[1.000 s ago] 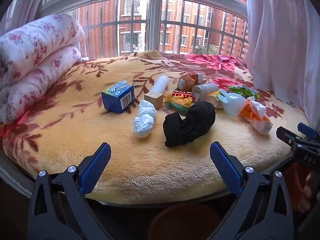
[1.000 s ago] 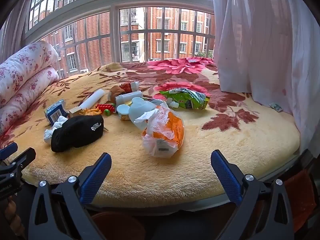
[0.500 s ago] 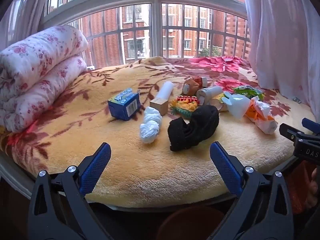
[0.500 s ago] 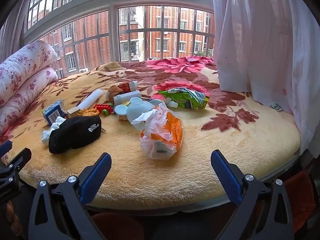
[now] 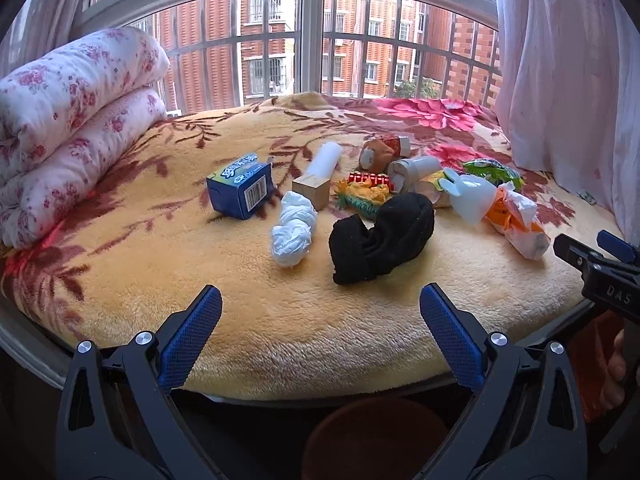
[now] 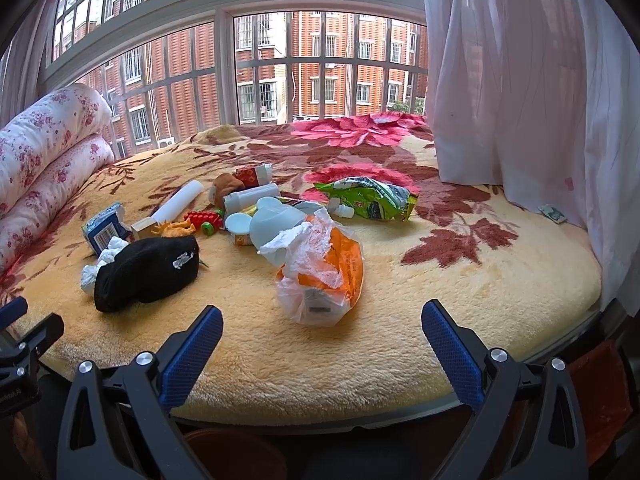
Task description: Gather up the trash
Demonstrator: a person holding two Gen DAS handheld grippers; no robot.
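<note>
Litter lies on a yellow flowered blanket [image 5: 160, 264]: a crumpled white tissue [image 5: 293, 231], a blue carton [image 5: 241, 185], a black sock [image 5: 382, 237], a white and orange plastic bag [image 6: 325, 270] and a green snack bag [image 6: 366, 197]. My left gripper [image 5: 320, 332] is open and empty at the blanket's near edge, in front of the tissue and sock. My right gripper [image 6: 322, 338] is open and empty just short of the plastic bag. A brown bin [image 5: 376, 438] sits below the edge.
A rolled flowered quilt [image 5: 68, 120] lies at the left. A white tube [image 5: 325, 158], a wooden block [image 5: 311, 191], toys and a white cup [image 5: 470, 197] are among the litter. A pale curtain [image 6: 528, 92] hangs at the right. Barred windows are behind.
Both grippers have drifted slightly back and up from the blanket, so the items sit a little farther off. Nothing on the blanket has moved.
</note>
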